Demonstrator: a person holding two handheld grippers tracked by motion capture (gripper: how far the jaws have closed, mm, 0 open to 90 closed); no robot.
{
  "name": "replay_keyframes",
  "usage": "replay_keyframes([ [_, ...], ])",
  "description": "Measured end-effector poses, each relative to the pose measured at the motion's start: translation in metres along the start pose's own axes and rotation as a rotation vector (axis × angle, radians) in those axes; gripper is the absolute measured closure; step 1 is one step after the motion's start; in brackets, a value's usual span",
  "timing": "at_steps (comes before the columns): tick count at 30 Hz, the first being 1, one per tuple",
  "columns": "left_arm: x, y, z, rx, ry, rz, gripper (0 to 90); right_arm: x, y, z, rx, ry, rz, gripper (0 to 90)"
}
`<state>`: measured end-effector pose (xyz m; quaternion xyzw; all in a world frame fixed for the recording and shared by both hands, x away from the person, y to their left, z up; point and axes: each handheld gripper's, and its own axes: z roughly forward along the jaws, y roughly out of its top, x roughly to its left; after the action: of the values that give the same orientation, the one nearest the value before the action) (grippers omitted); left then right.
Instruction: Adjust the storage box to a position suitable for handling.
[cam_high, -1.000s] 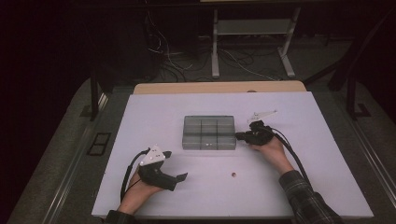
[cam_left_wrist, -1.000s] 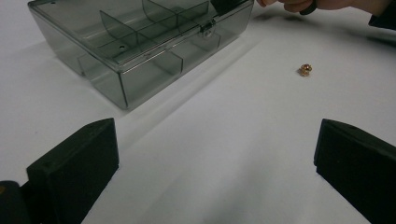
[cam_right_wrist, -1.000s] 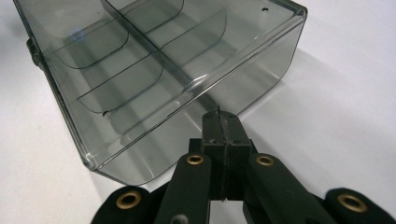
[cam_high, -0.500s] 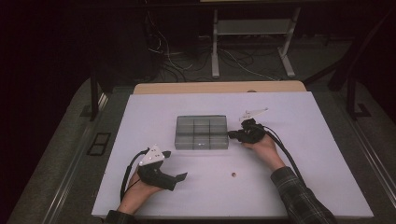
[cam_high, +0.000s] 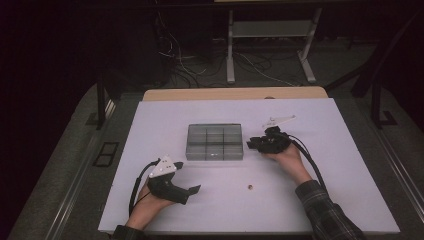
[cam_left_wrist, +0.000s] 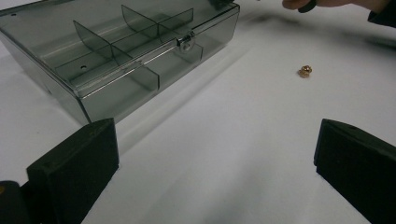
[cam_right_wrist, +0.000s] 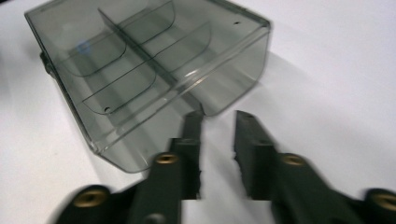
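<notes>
Since a second ago my right gripper (cam_high: 252, 144) has slid left across the table (cam_high: 350, 150) and the smoky box (cam_high: 215, 142) has shifted left with it; my left gripper (cam_high: 192, 189) has kept its place near the front-left corner. The box, a clear grey organiser with a shut lid, dividers visible through it and a small metal latch (cam_left_wrist: 186, 40) on its front wall, now sits around the middle of the table, a little left of centre. My right jaws are close together with a narrow gap between them, holding nothing; their tips are at the box's right end wall, and in the right gripper view one tip seems to touch the lower corner of that wall (cam_right_wrist: 233, 88), though I cannot be sure of contact. I judge that I keep them nearly closed so they act as a blunt pusher, nudging or steadying the box rather than grasping it. My left jaws stand wide apart and empty, resting low over bare tabletop, pointed toward the box front and the small brass nut (cam_high: 249, 187) that lies alone on the table, nearer the front edge, well apart from the box and to the right of my left gripper. That spread looks like readiness, either to pick the nut or to brace the box. The nut is small and would roll, so I would need a careful pinch.
</notes>
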<state>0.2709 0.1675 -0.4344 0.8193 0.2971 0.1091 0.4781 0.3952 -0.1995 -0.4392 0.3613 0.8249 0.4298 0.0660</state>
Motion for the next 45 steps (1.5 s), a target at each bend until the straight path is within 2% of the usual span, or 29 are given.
replay_keyframes([
  [2,0.000,0.000,0.000,0.002,0.001,0.000,0.0,0.000,-0.003,-0.007,-0.011,0.002,0.001,53.8],
  [5,-0.001,0.000,0.000,0.003,0.001,0.000,0.0,0.000,-0.009,-0.018,-0.011,-0.014,-0.003,43.9],
  [15,-0.002,-0.002,0.000,0.009,-0.001,-0.001,0.0,0.007,-0.024,-0.047,-0.052,-0.040,0.006,28.6],
  [20,-0.002,-0.002,0.001,0.012,-0.004,0.001,0.0,0.010,-0.034,-0.063,-0.075,-0.039,0.018,25.1],
  [23,-0.001,-0.002,0.001,0.013,-0.002,0.006,0.0,0.013,-0.041,-0.070,-0.077,-0.043,0.006,23.7],
  [27,-0.002,-0.002,0.001,0.013,-0.002,0.001,0.0,0.016,-0.049,-0.077,-0.077,-0.057,-0.004,21.5],
  [31,-0.002,-0.002,0.001,0.016,-0.001,0.000,0.0,0.020,-0.059,-0.083,-0.076,-0.062,0.007,20.4],
  [37,-0.003,-0.003,0.001,0.012,-0.003,-0.003,0.0,0.028,-0.076,-0.093,-0.072,-0.058,-0.005,20.0],
  [45,-0.002,-0.003,0.001,0.015,0.000,-0.004,0.0,0.032,-0.094,-0.103,-0.076,-0.055,0.005,19.6],
])
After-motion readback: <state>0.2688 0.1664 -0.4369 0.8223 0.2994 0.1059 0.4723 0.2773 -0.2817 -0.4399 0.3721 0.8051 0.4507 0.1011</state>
